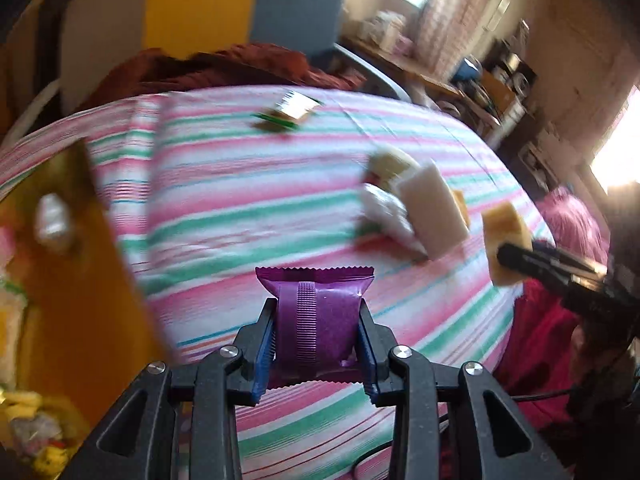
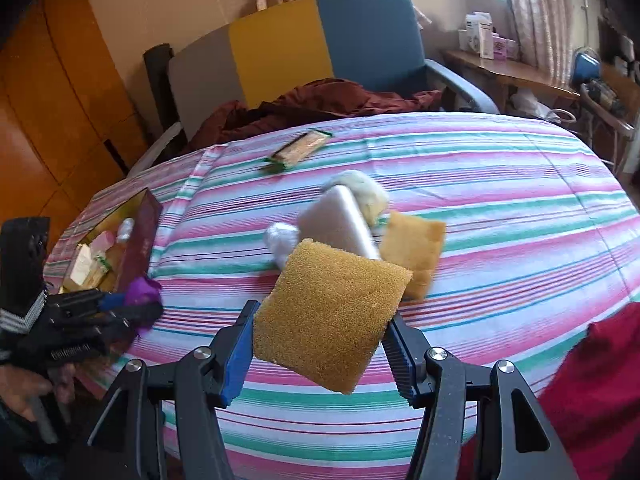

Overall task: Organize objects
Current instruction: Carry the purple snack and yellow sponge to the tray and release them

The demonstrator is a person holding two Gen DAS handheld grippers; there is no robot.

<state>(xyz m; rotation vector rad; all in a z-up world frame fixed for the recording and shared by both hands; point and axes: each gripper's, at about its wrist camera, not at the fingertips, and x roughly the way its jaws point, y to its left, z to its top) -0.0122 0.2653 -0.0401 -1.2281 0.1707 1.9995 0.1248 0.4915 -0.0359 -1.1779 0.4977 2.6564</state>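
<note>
Blur smears most of the left wrist view: the box (image 1: pixel 60 240) at its left edge and the pile of things in the middle of the bed (image 1: pixel 240 208) lose their outlines there, and only the purple packet (image 1: pixel 316 320) is sharp. The left gripper (image 1: pixel 316 344) has its fingers closed on that packet from both sides, holding it above the striped sheet. In the right wrist view the right gripper (image 2: pixel 320 344) pinches a yellow sponge (image 2: pixel 330 312) by two opposite edges, tilted, clear of the sheet. The sponge hides part of the pile behind it: a white pad (image 2: pixel 340 224) leans there, with a second sponge (image 2: pixel 412 248) just beside it, a crumpled white wrapper (image 2: pixel 280 240) on the near left, and a pale lump behind that is too soft to name. A green-edged flat packet (image 2: pixel 300 148) lies apart, near the far edge by the red blanket (image 2: pixel 320 104). The open box (image 2: pixel 116 248) sits at the left edge of the bed, with small items in it; its near end is cut off by the left gripper (image 2: pixel 120 312). Bare striped sheet lies between box and pile, and to the right of the pile.
</note>
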